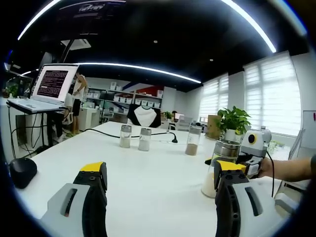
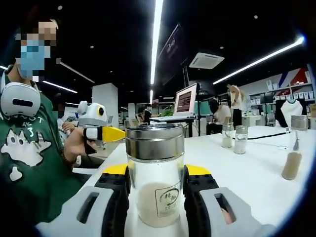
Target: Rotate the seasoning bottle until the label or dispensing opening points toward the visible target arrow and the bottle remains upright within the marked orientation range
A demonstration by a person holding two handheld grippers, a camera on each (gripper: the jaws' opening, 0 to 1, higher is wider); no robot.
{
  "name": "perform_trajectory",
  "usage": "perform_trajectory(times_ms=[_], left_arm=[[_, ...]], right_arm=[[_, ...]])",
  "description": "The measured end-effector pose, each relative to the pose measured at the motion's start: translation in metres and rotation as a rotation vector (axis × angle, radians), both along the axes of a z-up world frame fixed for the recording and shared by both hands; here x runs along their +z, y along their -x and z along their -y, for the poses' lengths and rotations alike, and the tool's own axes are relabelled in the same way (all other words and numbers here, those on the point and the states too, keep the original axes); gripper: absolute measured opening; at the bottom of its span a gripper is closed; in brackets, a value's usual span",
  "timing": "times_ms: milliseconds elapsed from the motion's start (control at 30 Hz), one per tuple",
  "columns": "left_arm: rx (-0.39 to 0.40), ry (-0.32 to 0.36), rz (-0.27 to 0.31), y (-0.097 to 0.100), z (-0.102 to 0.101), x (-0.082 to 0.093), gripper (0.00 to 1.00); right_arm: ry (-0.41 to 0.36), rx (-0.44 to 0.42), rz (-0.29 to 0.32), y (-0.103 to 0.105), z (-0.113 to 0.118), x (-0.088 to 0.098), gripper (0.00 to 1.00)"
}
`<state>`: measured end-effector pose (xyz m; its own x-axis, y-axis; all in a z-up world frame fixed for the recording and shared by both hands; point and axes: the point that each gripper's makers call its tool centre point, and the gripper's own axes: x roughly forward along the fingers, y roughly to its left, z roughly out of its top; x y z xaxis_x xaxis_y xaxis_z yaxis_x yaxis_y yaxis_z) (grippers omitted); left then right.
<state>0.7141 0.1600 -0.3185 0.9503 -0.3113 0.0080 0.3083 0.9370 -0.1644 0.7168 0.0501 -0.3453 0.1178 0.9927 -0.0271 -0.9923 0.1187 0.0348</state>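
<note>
In the right gripper view the right gripper (image 2: 156,190) stands nearest, its two yellow-tipped jaws clamped on the seasoning bottle (image 2: 156,177), one jaw pressed to each side of the glass; the bottle is upright on the white surface (image 2: 256,173), with a brushed metal cap, pale powder in its lower part and a small square label facing the camera; just behind and to the left, the left gripper (image 2: 111,134) hangs in a person's hand (image 2: 74,145), and from this angle I cannot tell how its jaws stand; the person wears a green printed shirt (image 2: 24,163); farther off on the surface stand two small jars (image 2: 234,138) side by side and a taller jar (image 2: 295,148) of brown powder near the right edge; beyond them an open laptop (image 2: 185,101) sits on a raised stand.

In the left gripper view the left gripper (image 1: 160,192) has its jaws wide apart with bare surface (image 1: 148,182) between them; the seasoning bottle (image 1: 219,170) shows just beside the right-hand jaw, held by the right gripper (image 1: 234,165); a dark mouse (image 1: 22,172) lies at the left; farther back stand the two small jars (image 1: 135,138) and the taller jar (image 1: 193,140); a potted plant (image 1: 232,121) and the laptop (image 1: 49,86) lie beyond.
</note>
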Motion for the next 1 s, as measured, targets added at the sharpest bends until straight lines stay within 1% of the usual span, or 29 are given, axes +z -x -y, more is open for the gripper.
perform_trajectory(times_ms=[500, 600, 1000], left_arm=[[-0.004, -0.002, -0.002, -0.0003, 0.0012, -0.0008, 0.94], [-0.004, -0.002, 0.001, 0.001, 0.0028, -0.0001, 0.94], [-0.004, 0.0, -0.001, 0.0012, 0.0018, -0.0003, 0.94]], right_arm=[[0.005, -0.027, 0.009, -0.002, -0.0001, 0.0, 0.4], [0.021, -0.04, 0.012, -0.0026, -0.0006, -0.0004, 0.4], [0.028, -0.101, 0.011, -0.0053, 0.0002, -0.0014, 0.4]])
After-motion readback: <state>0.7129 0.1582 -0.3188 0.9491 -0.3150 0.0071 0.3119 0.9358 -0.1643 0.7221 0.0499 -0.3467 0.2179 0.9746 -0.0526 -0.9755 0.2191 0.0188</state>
